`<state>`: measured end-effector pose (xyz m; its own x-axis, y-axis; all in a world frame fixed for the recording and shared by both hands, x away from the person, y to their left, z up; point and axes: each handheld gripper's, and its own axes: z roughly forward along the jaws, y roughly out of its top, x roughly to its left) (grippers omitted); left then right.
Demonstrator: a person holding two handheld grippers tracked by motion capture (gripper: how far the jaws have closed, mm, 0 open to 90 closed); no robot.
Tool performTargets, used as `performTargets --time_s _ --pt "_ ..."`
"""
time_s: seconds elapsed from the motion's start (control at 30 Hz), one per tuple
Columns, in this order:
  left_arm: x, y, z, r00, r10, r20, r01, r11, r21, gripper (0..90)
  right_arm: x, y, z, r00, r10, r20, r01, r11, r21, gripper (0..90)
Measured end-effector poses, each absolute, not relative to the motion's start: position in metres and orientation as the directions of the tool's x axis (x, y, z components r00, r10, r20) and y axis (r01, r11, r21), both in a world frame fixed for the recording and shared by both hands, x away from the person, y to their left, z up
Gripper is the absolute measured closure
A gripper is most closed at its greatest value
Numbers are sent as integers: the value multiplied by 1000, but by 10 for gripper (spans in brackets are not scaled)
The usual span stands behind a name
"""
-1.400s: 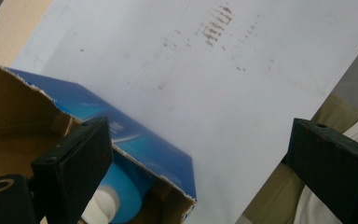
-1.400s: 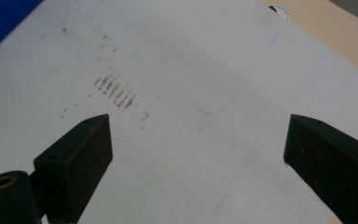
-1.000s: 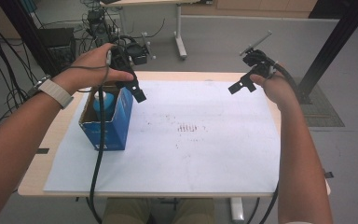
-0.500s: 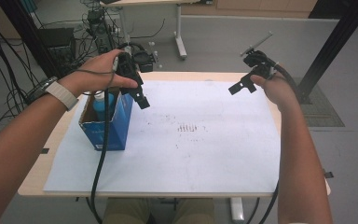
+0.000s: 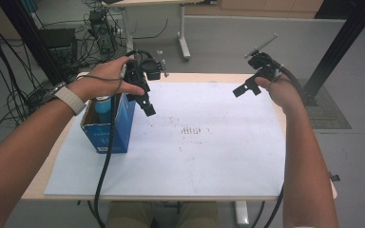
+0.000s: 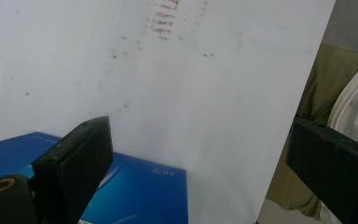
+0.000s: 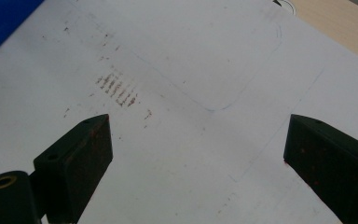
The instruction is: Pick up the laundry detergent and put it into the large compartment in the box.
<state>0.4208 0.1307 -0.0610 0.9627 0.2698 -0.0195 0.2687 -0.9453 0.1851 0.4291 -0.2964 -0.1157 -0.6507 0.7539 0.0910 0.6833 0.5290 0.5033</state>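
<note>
Both tongs gape, left tongs [image 5: 145, 105] beside upright blue box [image 5: 108, 128]; right tongs [image 5: 245, 89] apart.

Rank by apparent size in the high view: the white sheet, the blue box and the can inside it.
1. white sheet, which covers most of the tabletop.
2. blue box.
3. can, smallest, though just its top clears the box, so its full size is unsure.

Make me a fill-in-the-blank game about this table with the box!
1. The box on the table is coloured ____.
2. The box stands on a big white ____.
3. The left gripper has its jaws wide ____.
4. The right gripper is holding ____.

Missing words: blue; sheet; open; nothing
</note>
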Motion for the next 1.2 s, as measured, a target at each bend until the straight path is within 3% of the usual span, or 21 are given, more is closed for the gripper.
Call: performTargets --time_s 1.2 --pt "422 129 -78 963 266 -29 267 -947 178 81 428 -296 -117 -650 754 92 684 528 503 77"
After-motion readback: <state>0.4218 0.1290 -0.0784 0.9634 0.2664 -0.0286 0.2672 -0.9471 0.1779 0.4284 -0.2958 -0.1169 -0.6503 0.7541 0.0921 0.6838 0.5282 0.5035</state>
